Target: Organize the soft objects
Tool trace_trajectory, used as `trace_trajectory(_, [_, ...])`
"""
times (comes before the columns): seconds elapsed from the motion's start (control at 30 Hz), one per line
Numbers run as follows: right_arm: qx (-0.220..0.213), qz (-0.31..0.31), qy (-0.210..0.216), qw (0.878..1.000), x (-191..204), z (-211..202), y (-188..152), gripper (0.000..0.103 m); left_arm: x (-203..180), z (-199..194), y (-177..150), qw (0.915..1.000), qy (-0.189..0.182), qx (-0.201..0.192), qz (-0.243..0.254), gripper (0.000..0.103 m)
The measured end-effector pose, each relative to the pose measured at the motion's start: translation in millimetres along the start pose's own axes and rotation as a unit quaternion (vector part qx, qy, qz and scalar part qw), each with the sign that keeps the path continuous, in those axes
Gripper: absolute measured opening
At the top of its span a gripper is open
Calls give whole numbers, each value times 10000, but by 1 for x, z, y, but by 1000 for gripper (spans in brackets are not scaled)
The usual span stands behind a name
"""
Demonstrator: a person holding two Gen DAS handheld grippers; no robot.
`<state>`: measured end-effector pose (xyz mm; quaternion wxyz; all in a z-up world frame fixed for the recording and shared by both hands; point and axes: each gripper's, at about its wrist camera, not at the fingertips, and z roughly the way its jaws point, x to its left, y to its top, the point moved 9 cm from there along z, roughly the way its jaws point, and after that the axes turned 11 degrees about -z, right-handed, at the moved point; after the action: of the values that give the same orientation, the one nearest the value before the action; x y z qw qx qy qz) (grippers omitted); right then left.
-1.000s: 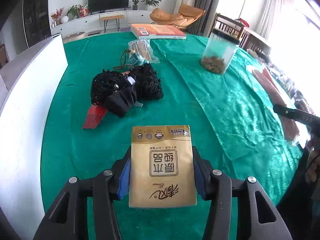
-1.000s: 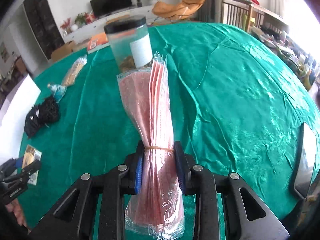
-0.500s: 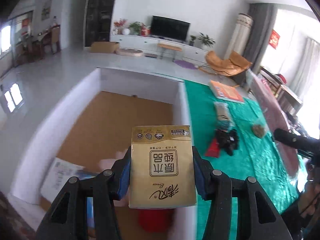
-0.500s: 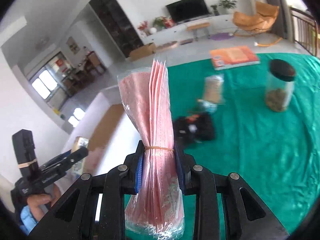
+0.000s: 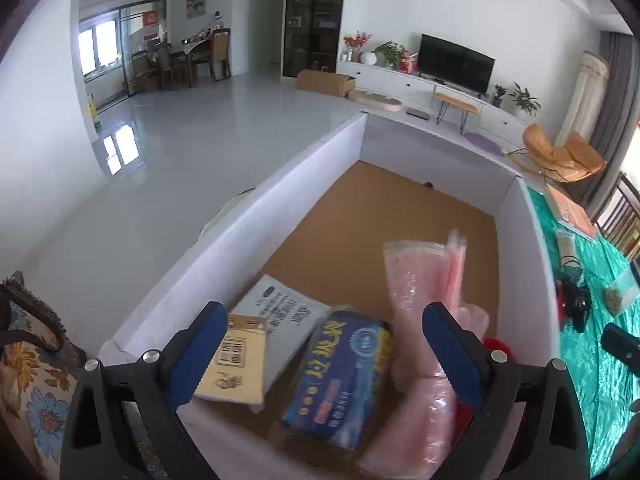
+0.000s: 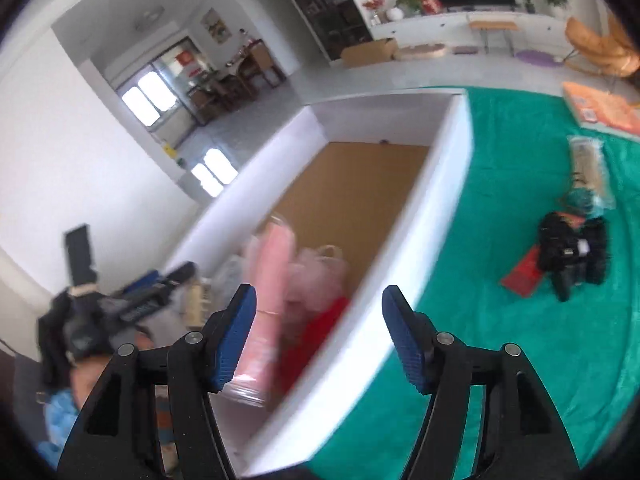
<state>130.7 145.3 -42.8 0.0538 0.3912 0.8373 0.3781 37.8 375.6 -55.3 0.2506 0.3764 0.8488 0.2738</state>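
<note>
Green cloth covers the desk (image 6: 500,360) beside a white box (image 5: 524,240). Both tongs, left (image 5: 324,352) and right (image 6: 318,336), are spread wide and hold nothing; the tan pack (image 5: 236,364) and pink bundle (image 5: 424,280) lie inside. Tongs are best lifted clear of the wall before the black mesh heap (image 6: 572,252) is fetched.

The left gripper (image 5: 324,354) has a black plastic frame with triangular cut-outs, round silver screws at its joints, and two long fingers faced with ribbed blue pads (image 5: 452,354). The right gripper (image 6: 318,338) is built alike: black arms, silver screws, blue ribbed pads (image 6: 404,346). In the right wrist view, blurred skin and a light blue sleeve (image 6: 60,424) show near the lower left edge.
</note>
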Motion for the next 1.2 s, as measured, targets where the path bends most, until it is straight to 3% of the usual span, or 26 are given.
trace_trajectory(0.07, [103, -72, -893, 9959, -50, -7, -30, 72, -36, -8, -7, 9990, -390, -21, 201, 98])
trace_trajectory(0.17, [399, 12, -1997, 9790, -128, -24, -81, 72, -109, -23, -29, 9912, -1114, 54, 716, 98])
trace_trajectory(0.27, [543, 253, -2759, 9593, -198, -55, -129, 72, -185, -34, -71, 9756, -1672, 344, 1382, 100])
trace_trajectory(0.37, [568, 640, -3229, 9425, -248, -84, -167, 72, -248, -26, -134, 9555, -1945, 930, 2016, 100])
trace_trajectory(0.47, [471, 1188, -3133, 9410, -272, -101, -188, 73, -295, -12, -195, 9389, -2043, 1264, 2466, 100])
trace_trajectory(0.63, [543, 1331, -3280, 9337, -276, -110, -192, 73, -329, 13, -244, 9267, -1925, 1281, 2964, 100])
trace_trajectory(0.73, [500, 1446, -3231, 9339, -279, -108, -193, 74, -339, 28, -243, 9258, -1764, 1092, 3160, 100])
trace_trajectory(0.87, [486, 1486, -3282, 9316, -282, -105, -197, 78, -327, 45, -237, 9325, -1730, 1262, 2909, 100])
trace_trajectory(0.93, [439, 1514, -3307, 9305, -283, -104, -197, 81, -324, 46, -234, 9356, -1740, 1134, 2856, 101])
trace_trajectory(1.2, [389, 1563, -3357, 9281, -285, -101, -196, 86, -326, 48, -236, 9345, -1740, 1138, 2890, 103])
